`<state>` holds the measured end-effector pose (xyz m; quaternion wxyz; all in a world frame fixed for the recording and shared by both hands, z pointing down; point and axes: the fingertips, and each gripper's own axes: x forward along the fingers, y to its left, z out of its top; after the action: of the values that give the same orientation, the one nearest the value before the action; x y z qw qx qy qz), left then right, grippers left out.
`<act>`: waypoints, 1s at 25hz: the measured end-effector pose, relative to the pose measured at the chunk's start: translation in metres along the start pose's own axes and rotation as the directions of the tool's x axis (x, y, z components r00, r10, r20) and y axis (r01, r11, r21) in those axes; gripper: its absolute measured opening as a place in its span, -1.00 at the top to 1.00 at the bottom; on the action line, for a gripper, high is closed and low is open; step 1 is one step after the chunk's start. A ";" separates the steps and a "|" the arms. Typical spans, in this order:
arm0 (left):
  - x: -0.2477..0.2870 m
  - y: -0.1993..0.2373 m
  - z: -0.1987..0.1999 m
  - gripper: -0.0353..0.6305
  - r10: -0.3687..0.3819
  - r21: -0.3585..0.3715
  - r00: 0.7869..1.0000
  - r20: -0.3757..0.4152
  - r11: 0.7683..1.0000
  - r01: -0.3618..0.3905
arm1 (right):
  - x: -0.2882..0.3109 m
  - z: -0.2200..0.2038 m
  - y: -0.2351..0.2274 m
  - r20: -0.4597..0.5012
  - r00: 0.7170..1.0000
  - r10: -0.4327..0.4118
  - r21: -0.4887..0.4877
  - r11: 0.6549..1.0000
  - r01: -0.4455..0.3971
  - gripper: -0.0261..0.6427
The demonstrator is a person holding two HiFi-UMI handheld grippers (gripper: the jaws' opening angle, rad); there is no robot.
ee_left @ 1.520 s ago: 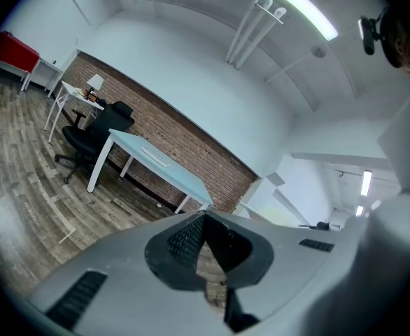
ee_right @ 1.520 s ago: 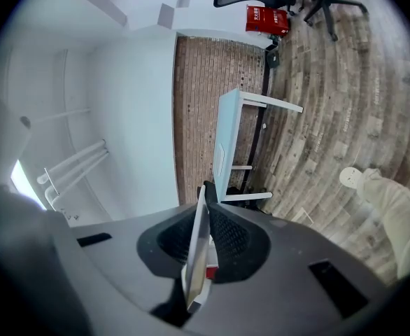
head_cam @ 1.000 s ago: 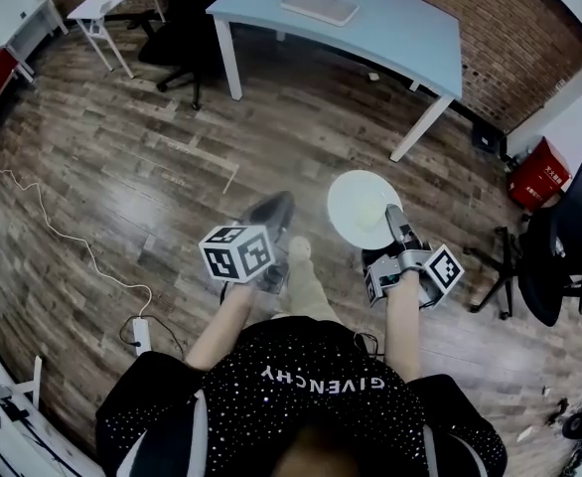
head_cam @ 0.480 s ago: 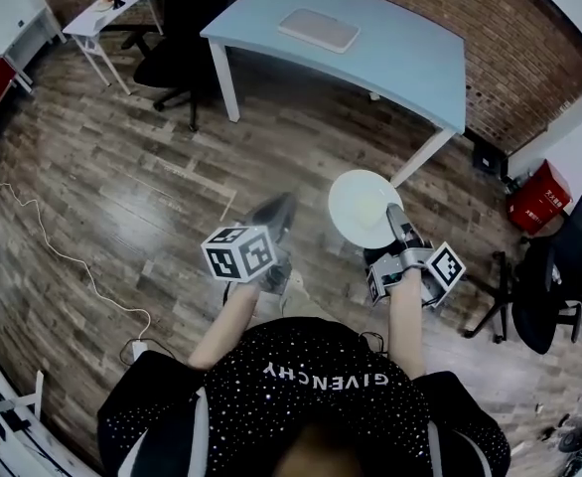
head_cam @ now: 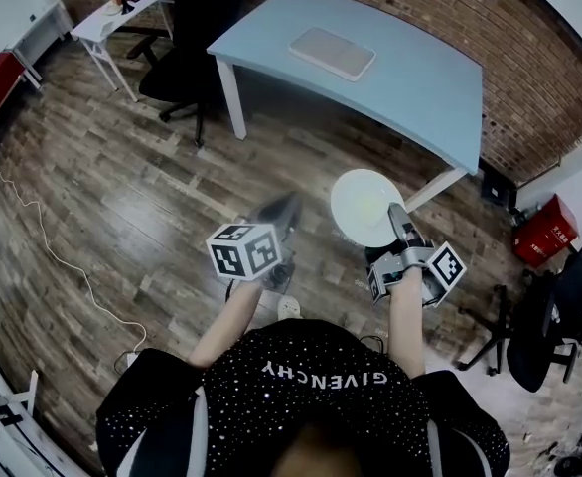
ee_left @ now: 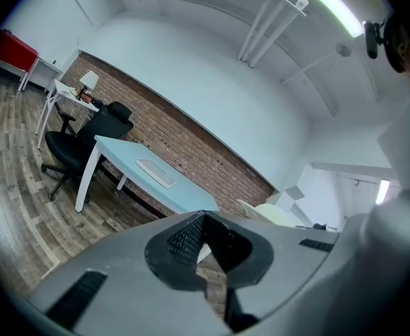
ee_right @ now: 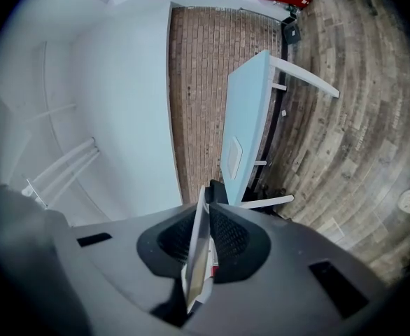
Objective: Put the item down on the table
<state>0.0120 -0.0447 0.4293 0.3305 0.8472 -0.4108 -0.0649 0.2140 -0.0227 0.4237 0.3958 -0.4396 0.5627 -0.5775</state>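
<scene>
We hold the white plate [head_cam: 361,205] by its near edge in our right gripper [head_cam: 397,219], and the jaws pinch the rim tight. The plate sticks out in front of that gripper, in the air above the wood floor [head_cam: 122,197]. The blue table [head_cam: 415,82] stands just ahead. Our left gripper [head_cam: 283,207] is pressed together, with nothing inside.

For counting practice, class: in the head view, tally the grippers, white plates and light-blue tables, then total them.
Grippers: 2, the left gripper and the right gripper
white plate: 1
light-blue table: 1
Total: 4
</scene>
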 end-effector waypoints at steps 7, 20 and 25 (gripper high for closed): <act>0.040 0.023 0.005 0.87 0.008 0.001 1.000 0.010 1.000 -0.008 | 0.045 0.016 -0.007 -0.045 0.999 0.030 -0.025 0.999 -0.032 0.81; 0.075 0.054 -0.004 0.87 0.031 -0.034 0.999 0.005 0.999 -0.031 | 0.083 0.022 -0.034 -0.075 0.997 0.020 0.006 1.000 -0.019 0.81; 0.077 0.056 0.019 0.87 0.054 -0.038 0.998 0.013 0.998 -0.053 | 0.097 0.026 -0.019 -0.082 0.997 0.018 0.012 1.000 -0.017 0.81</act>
<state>0.0184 -0.1355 0.4612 0.3450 0.8292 -0.4342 -0.0694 0.2104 -0.1219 0.4479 0.3798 -0.4086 0.5790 -0.5946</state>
